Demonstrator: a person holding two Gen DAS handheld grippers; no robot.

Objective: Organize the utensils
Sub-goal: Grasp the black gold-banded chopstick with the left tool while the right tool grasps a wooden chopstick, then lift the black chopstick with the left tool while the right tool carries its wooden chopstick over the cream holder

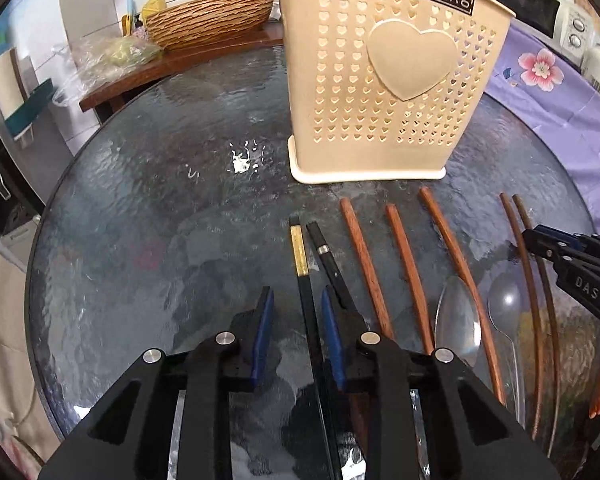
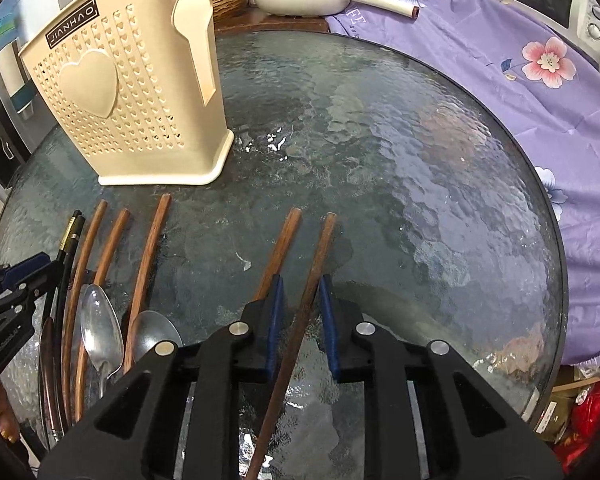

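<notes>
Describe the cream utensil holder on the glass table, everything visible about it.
The utensil holder is a tall cream box that looks like plastic. Its front wall is pierced with rows of small heart holes around a large raised heart, with a black JIANHAO label near the rim. A side wall carries a raised spoon shape. It stands upright on a wider rounded base on the glass table, beyond the chopsticks. Neither gripper touches it.

A round textured-glass surface [image 1: 160, 184] carries an upright cream utensil holder [image 1: 380, 92], with chopsticks [image 1: 408, 272] and two spoons [image 1: 458, 320] lying side by side before it.
</notes>
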